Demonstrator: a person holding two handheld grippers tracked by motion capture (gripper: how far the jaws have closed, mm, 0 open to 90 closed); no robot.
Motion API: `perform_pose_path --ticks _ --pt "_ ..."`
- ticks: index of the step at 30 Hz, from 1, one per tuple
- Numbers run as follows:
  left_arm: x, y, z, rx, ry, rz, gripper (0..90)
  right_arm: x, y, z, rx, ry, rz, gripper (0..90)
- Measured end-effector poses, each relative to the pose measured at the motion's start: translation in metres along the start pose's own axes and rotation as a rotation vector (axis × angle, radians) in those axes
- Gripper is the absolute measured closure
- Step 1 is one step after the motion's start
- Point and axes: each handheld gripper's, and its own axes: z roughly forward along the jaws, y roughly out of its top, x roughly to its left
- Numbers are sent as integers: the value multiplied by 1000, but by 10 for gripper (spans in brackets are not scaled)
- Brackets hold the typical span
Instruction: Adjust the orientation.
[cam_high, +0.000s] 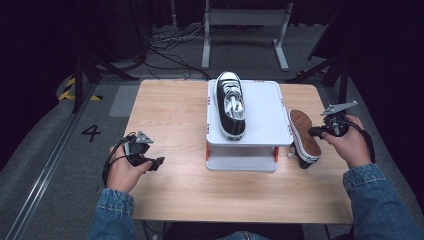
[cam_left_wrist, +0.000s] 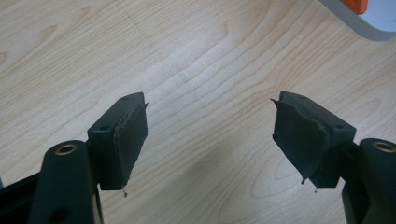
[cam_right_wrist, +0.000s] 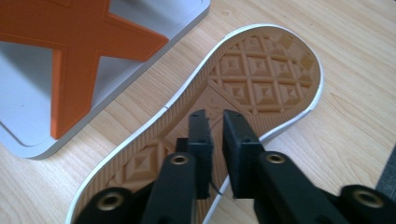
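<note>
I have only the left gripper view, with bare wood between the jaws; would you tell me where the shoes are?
Observer: One black sneaker sits sole-down on the white stand in the middle of the table.
Operator: And the other one?
Observer: The second sneaker lies on its side on the table, right of the stand, its brown sole facing the right gripper.
Operator: Is that gripper holding it?
Observer: Its jaws stand almost together in front of the sole, with nothing visible between them.
</note>
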Motion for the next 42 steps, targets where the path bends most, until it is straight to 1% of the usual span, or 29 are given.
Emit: perform_pose_path --ticks 1,3,5,7,8,9,11,14,17,19,20,21,22,24,25,29,30,31,33,34,36,38,42 --pt "0 0 0 4 -1 -2 265 0 1 2 0 -1 -1 882" --pt "0 0 1 7 -6 -1 266 -1 1 3 2 1 -1 899" --pt "-1 0 3 11 -9 -5 266 0 2 9 10 16 9 900" --pt "-1 0 4 12 -4 -2 265 1 2 14 34 16 -3 900" --pt "-1 0 4 19 -10 -4 266 2 2 16 41 14 -5 900" --pt "-1 0 4 17 -10 2 266 1 1 16 41 14 -1 900" --pt "-1 1 4 14 -13 2 266 -1 0 16 33 28 18 900" --pt "-1 1 3 9 -11 -2 266 -5 -5 14 30 26 38 900" --pt "-1 1 3 9 -8 -8 266 -12 -12 10 31 12 63 900" --pt "-1 2 4 14 -15 -12 266 -18 -19 7 48 -8 78 900" --pt "-1 3 4 12 -12 -2 266 -20 -22 6 57 -17 81 900" --pt "-1 3 5 12 -13 0 266 -24 -27 6 74 -37 87 900" --pt "-2 4 6 11 -15 -6 266 -26 -30 5 76 -42 90 900" --pt "-2 5 7 11 -13 -4 266 -32 -39 4 71 -40 130 900" --pt "-2 6 7 7 -11 -4 266 -34 -42 4 69 -41 141 900" --pt "-2 7 7 7 -18 -2 266 -40 -52 3 102 -64 150 899" --pt "-2 8 7 7 -19 -4 266 -42 -56 2 95 -76 156 896" --pt "-2 8 7 7 -19 -4 266 -43 -58 1 101 -72 162 885" --pt "-2 8 7 7 -19 -1 266 -43 -59 -1 105 -74 169 874" --pt "-2 8 6 3 -15 -1 266 -44 -60 -3 106 -86 168 871" --pt "-2 8 5 0 -16 2 266 -43 -59 -9 94 -103 166 858" --pt "-2 8 5 -2 -16 -1 266 -41 -57 -13 78 -106 165 845" --pt "-2 7 4 -2 -16 -3 266 -31 -48 -25 38 -116 131 806"
